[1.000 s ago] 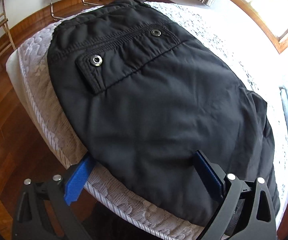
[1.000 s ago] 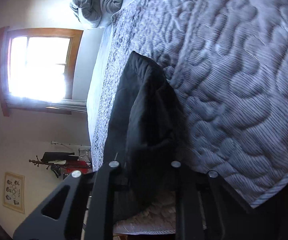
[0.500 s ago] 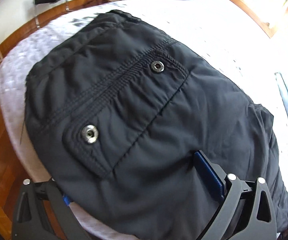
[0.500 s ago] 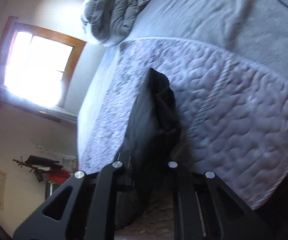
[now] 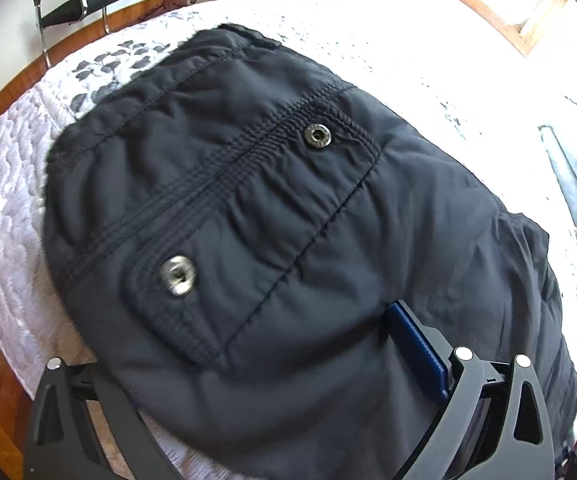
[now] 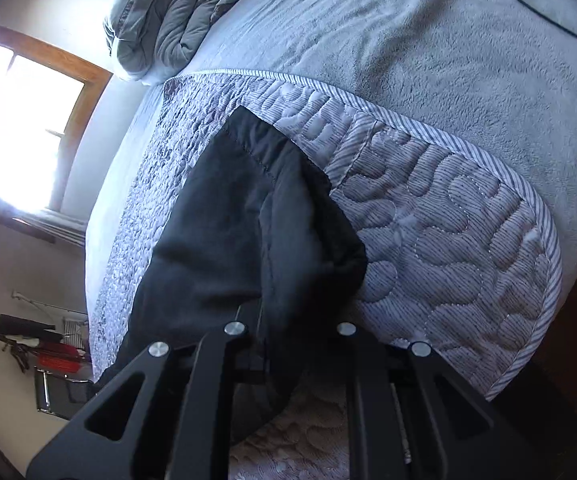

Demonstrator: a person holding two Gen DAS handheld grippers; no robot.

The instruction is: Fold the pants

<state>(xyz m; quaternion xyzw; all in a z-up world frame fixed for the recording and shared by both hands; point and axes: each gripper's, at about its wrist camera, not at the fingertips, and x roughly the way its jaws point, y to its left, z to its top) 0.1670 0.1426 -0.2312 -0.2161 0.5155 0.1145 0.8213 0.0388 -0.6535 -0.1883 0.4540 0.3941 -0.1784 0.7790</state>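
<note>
- Two tongs work on one pair of black padded pants [image 5: 288,240], which lies on the grey-white quilted cover [image 6: 448,240] of the bed, near its foot edge.
- The left tongs [image 5: 248,392] are spread wide: the blue pad [image 5: 416,344] on one side shows on top of the cloth, while the other finger is hidden under the pants. I judge they straddle the near fold without pinching it.
- The right tongs [image 6: 288,344] are drawn close together on a thick bunch of the black fabric, so they grasp the pants at their end; the fingertips are buried in the cloth.
- I judge that a fold is in progress: the garment looks already doubled into a short, thick packet, and the right side holds an end for one more fold or for tidying.
- The next move probably calls for the left tongs to close on the near edge or to press it down, and for the right tongs to carry the held end over without dragging the packet off the bed.
- The pants look puffy and matte, with a stitched pocket flap and two metal snap buttons [image 5: 317,136] on top, and soft wrinkles around the seams.
</note>
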